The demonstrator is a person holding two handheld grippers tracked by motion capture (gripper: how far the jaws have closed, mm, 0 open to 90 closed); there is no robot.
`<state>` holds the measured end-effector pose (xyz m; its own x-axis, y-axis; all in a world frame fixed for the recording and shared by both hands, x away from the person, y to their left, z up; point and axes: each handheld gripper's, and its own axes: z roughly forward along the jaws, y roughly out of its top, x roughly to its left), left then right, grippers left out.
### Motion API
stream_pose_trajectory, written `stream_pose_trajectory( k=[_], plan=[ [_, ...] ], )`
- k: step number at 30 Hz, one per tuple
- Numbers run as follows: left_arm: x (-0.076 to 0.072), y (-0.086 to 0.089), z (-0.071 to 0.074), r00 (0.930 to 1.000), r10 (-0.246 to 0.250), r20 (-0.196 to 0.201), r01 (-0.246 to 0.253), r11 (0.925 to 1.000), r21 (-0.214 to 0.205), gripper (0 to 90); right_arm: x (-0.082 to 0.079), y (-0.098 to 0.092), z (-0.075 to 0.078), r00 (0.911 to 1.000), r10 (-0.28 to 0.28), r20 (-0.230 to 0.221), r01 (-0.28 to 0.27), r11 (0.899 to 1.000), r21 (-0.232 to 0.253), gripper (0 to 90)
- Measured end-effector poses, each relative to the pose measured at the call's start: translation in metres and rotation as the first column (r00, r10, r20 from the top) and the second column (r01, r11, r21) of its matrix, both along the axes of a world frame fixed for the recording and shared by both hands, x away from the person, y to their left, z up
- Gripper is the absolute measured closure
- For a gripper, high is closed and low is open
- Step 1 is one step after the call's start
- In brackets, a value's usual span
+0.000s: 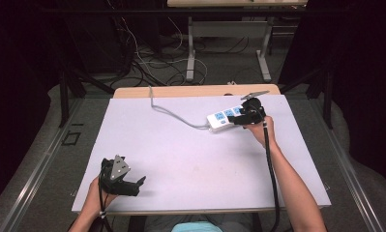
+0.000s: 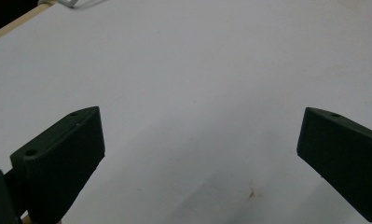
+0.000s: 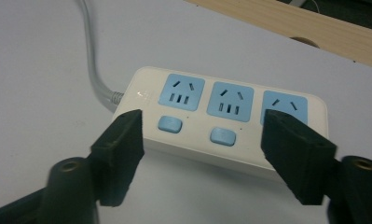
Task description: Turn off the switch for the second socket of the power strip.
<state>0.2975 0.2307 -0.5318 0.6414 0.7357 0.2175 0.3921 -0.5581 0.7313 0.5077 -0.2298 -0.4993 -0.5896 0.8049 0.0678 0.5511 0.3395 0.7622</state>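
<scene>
Two grippers are held over the white tabletop (image 1: 190,154), one in each hand. The left gripper (image 1: 132,186) is kept low near the person's edge of the tabletop, and its fingers (image 2: 62,158) are spread wide apart in the left gripper view, with bare white surface between them and a small brown speck (image 2: 251,193) just ahead of the gap. Nothing is gripped or touched by them.

The right gripper (image 1: 244,117) is brought up to one white power strip (image 3: 230,123), which lies flat on the tabletop directly beyond its fingers (image 3: 120,149). These fingers are also opened wide, nearly as wide as the strip is long, and the strip is seen between and just past their tips; whether either tip touches the casing cannot be told. Nothing is clamped.

Three blue sockets (image 3: 182,92) are counted on the strip, the third partly hidden behind the right-hand finger. Two blue switch buttons (image 3: 169,124) are seen, one below each of the first two sockets. One grey cord (image 3: 93,56) is run from the strip's end beyond the left-hand finger, away across the tabletop.
</scene>
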Motion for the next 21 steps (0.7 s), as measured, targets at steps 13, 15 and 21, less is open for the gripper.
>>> stream_pose_trajectory(
  k=[13, 15, 21],
  plan=[
    [0.0, 0.0, 0.0, 1.0, 0.002, 0.001, -0.002, 1.0, 0.002, 0.5, -0.018, -0.002, 0.01, 0.9987, 0.047, -0.021, -0.047, 0.999, 0.018, 0.1],
    [0.0, 0.0, 0.0, 1.0, 0.002, 0.001, -0.002, 1.0, 0.001, 0.5, -0.021, -0.003, 0.012, 0.9981, 0.061, -0.01, -0.061, 0.998, 0.023, 0.0],
    [0.0, 0.001, 0.001, 1.0, 0.0, 0.002, 0.0, 1.0, 0.005, 0.5, -0.032, -0.004, 0.018, 0.9974, 0.07, 0.015, -0.071, 0.997, 0.021, 0.0]
  ],
)
